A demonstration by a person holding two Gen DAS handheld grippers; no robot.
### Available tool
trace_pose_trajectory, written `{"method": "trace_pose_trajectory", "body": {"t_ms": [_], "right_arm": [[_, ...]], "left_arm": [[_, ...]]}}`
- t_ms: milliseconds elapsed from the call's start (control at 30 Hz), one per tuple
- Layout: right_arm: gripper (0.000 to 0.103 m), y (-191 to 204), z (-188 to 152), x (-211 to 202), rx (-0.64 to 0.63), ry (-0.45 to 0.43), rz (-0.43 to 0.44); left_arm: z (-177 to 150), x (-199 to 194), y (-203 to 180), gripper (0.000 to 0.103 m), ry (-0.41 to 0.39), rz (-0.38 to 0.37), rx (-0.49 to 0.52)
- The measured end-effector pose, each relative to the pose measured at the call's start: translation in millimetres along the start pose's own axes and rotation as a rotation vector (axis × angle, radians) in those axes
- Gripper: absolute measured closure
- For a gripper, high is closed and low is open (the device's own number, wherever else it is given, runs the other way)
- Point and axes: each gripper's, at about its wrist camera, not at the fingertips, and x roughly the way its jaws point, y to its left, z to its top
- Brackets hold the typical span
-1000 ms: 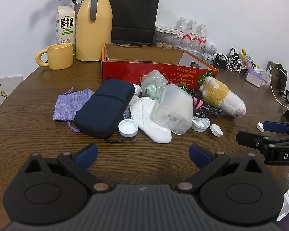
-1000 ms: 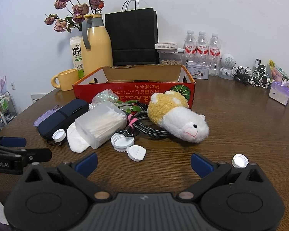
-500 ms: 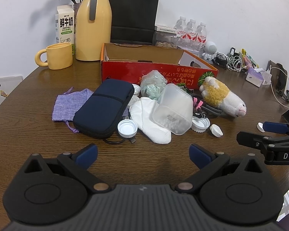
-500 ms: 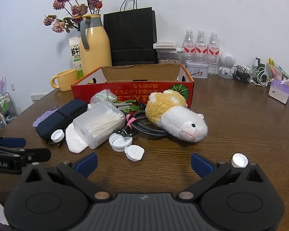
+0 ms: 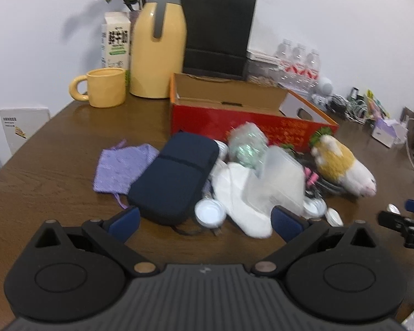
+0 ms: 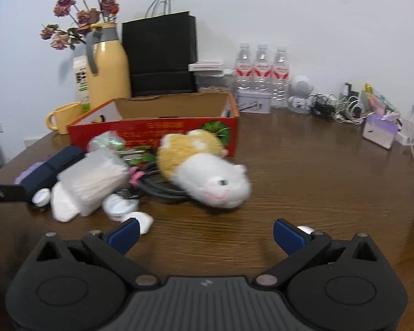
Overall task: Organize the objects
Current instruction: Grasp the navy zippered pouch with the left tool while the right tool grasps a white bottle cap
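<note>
A pile lies on the brown table in front of an open red cardboard box (image 5: 251,121) (image 6: 154,129). It holds a navy pouch (image 5: 174,182), a purple cloth bag (image 5: 121,168), a white cloth (image 5: 240,198), a clear box of cotton swabs (image 5: 276,184) (image 6: 93,176), white bottle caps (image 5: 209,211) and a yellow-and-white plush hamster (image 5: 345,165) (image 6: 204,173). My left gripper (image 5: 204,220) is open and empty, just short of the pouch. My right gripper (image 6: 205,233) is open and empty, just short of the hamster.
A yellow jug (image 5: 158,47), yellow mug (image 5: 105,88), milk carton (image 5: 116,38), flowers and a black paper bag (image 5: 218,30) stand behind the box. Water bottles (image 6: 262,71), a tin, cables (image 6: 336,107) and a tissue pack (image 6: 381,132) are at the back right.
Both grippers have moved forward toward the pile; the pouch and the hamster appear larger and closer. Both stay open. Nothing on the table has moved.
</note>
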Motion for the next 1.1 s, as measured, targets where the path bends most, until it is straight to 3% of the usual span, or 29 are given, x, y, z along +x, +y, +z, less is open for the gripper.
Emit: {"method": "trace_pose_trajectory", "body": {"t_ms": [233,400,467,500,567,633,933,1100], "right_arm": [[0.005,-44,0,18,-0.034,0.03,-0.056],[0.03,-68,-1,34,-0.04,0.084,-0.026],[0.044,-74,-3,39,-0.037,0.103,-0.01],[0.046,-77,-3,40,-0.029,0.099,0.006],[0.064,-79,-2,41,-0.027,0.1,0.027],[0.075,-80,-2,41,-0.028,0.092,0.043],[0.076,-75,4,42,-0.011,0.061,0.061],[0.076,-64,14,34,-0.02,0.015,0.072]], "left_arm": [[14,12,13,0.0,-0.02,0.076,-0.039],[21,21,15,0.0,-0.017,0.118,-0.046],[22,25,15,0.0,-0.012,0.123,-0.045],[22,26,15,0.0,-0.01,0.125,-0.044],[23,30,14,0.0,-0.001,0.135,-0.043],[23,33,15,0.0,0.004,0.138,-0.042],[27,48,15,0.0,0.025,0.157,-0.022],[37,61,15,0.0,0.031,0.156,0.036]]}}
